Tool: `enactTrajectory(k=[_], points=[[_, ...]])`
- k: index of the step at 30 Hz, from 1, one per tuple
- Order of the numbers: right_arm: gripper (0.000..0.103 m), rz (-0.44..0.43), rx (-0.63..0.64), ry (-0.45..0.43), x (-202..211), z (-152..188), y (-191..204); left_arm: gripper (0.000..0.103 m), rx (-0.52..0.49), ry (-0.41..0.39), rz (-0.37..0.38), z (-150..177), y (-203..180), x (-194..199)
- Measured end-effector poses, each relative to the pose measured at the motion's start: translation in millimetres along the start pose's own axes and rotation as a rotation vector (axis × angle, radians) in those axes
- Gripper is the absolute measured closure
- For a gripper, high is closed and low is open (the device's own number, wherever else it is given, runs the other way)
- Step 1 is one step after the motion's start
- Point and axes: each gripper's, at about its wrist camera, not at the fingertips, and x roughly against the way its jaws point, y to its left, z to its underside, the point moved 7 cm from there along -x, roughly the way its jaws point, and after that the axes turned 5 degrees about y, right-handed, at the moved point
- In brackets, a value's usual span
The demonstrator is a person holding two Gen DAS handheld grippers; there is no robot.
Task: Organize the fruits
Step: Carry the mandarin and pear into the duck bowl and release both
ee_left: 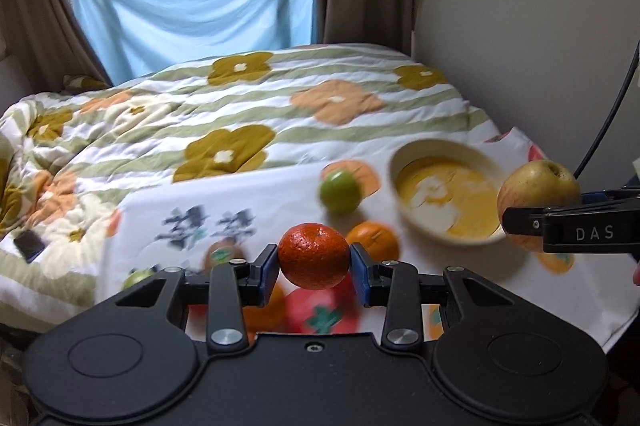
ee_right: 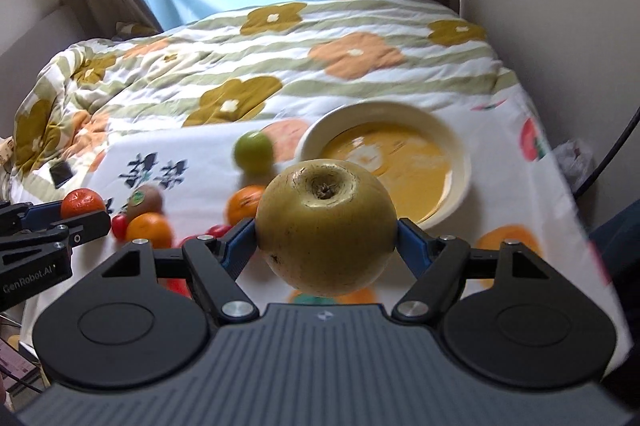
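Note:
My left gripper [ee_left: 314,260] is shut on a small orange mandarin [ee_left: 314,254], held above the printed cloth [ee_left: 248,197]. My right gripper [ee_right: 326,232] is shut on a large yellow-green apple [ee_right: 326,226], stem hollow facing the camera; the same apple [ee_left: 538,195] shows at the right edge of the left wrist view. A cream bowl with a yellow inside [ee_right: 452,141] stands on the cloth beyond the apple, with no fruit in it. On the cloth lie a green fruit [ee_right: 253,151], an orange [ee_right: 242,205], a kiwi [ee_right: 144,201], another orange [ee_right: 149,230] and small red tomatoes [ee_right: 119,226].
The cloth lies on a bed with a flowered quilt [ee_left: 240,105]. A dark phone [ee_left: 29,246] rests on the quilt at the left. A wall [ee_left: 520,25] runs along the bed's right side, with a black cable [ee_left: 608,113] hanging there. Curtains and a blue sheet hang behind.

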Motion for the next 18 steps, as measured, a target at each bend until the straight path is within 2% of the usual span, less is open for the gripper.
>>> enactTrajectory(k=[7, 18], points=[[0.013, -0.007, 0.006, -0.012, -20, -35, -66, 0.061, -0.004, -0.005, 0.018, -43, -53, -37], [0.013, -0.003, 0.004, -0.008, -78, -75, -142, 0.061, -0.042, 0.030, 0.034, -90, -114, -133]])
